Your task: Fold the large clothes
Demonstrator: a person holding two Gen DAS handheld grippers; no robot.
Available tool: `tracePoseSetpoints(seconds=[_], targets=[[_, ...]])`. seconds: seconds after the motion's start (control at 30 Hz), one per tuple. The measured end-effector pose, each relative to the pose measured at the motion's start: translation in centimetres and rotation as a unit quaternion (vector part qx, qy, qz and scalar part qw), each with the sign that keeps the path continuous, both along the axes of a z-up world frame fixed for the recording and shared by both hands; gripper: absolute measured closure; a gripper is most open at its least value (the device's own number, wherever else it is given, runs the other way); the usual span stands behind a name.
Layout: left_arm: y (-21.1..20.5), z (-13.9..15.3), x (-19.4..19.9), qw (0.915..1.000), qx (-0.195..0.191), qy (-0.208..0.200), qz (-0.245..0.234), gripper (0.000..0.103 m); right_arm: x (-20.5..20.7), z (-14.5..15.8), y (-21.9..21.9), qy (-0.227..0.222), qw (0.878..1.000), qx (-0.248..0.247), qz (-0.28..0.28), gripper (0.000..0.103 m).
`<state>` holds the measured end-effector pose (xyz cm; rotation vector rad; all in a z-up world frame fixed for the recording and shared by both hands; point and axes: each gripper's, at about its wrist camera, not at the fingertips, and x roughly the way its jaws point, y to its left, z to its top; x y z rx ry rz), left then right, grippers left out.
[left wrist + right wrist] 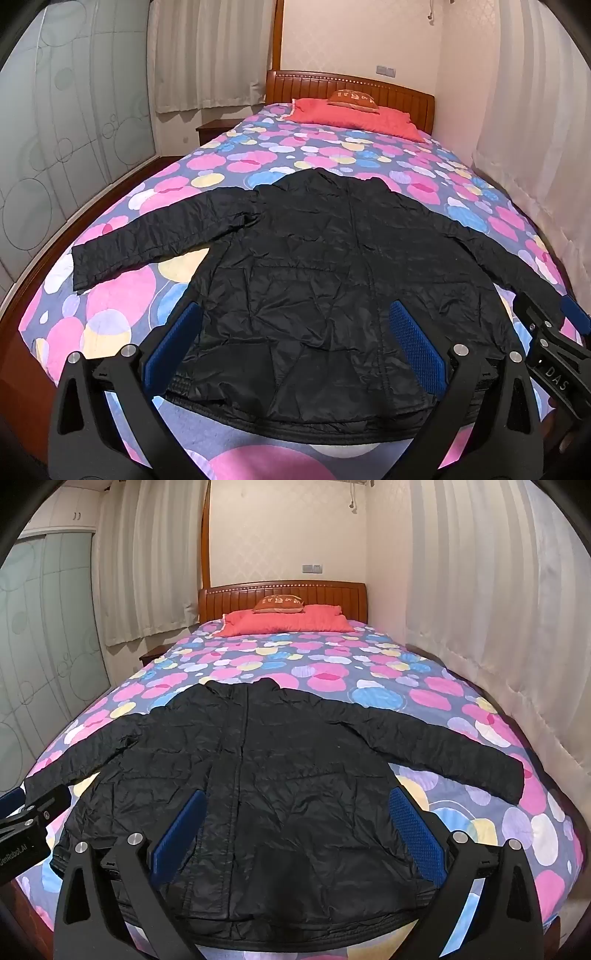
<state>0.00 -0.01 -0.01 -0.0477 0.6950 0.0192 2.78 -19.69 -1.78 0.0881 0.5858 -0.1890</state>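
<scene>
A black padded jacket lies flat and face up on the bed, collar toward the headboard, hem toward me, both sleeves spread out to the sides. My left gripper hangs open above the hem area, blue pads wide apart and nothing between them. My right gripper is also open above the jacket's lower half, holding nothing. In the left wrist view the right gripper shows at the right edge near the sleeve cuff. The left gripper appears at the left edge of the right wrist view.
The bed has a flowered bedspread, red pillows and a wooden headboard. Curtains hang along the right side. Glass sliding doors and a nightstand stand to the left.
</scene>
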Motion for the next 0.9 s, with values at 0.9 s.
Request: tracePoseSetpoints(seconds=[0.9], targets=[[-1.3,0.1,-1.3,1.0000,-0.004,-0.002,0.002,0.002,-0.3,0.4,0.5,0.002,1.000,0.002,0.002,0.005]])
